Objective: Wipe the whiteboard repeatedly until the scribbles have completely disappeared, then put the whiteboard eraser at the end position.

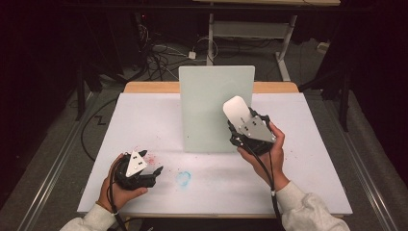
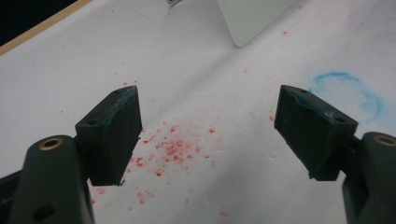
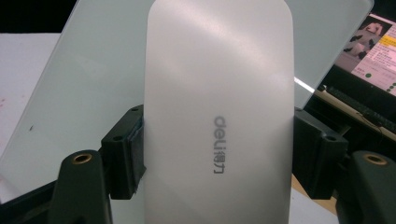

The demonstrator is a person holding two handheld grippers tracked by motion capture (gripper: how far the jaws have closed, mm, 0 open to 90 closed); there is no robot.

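**Eraser held near the upright board — slip risk**

The left gripper (image 1: 155, 174) rests low over the red specks (image 2: 170, 151), jaws spread and empty. Further right, the right gripper (image 1: 236, 126) pinches the white eraser (image 1: 235, 110) by its long sides, in front of the pale board (image 1: 207, 96). Its long axis runs up and away from the hand, rounded end foremost. The sides look smooth — it could slide out, or a hard push could tip the board.

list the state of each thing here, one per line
right tool: shut on the white eraser
white eraser: held up off the table, in front of the board
left tool: open, nothing between its jaws
glass board: upright on the table
table sheet: stained with red specks and a blue ring
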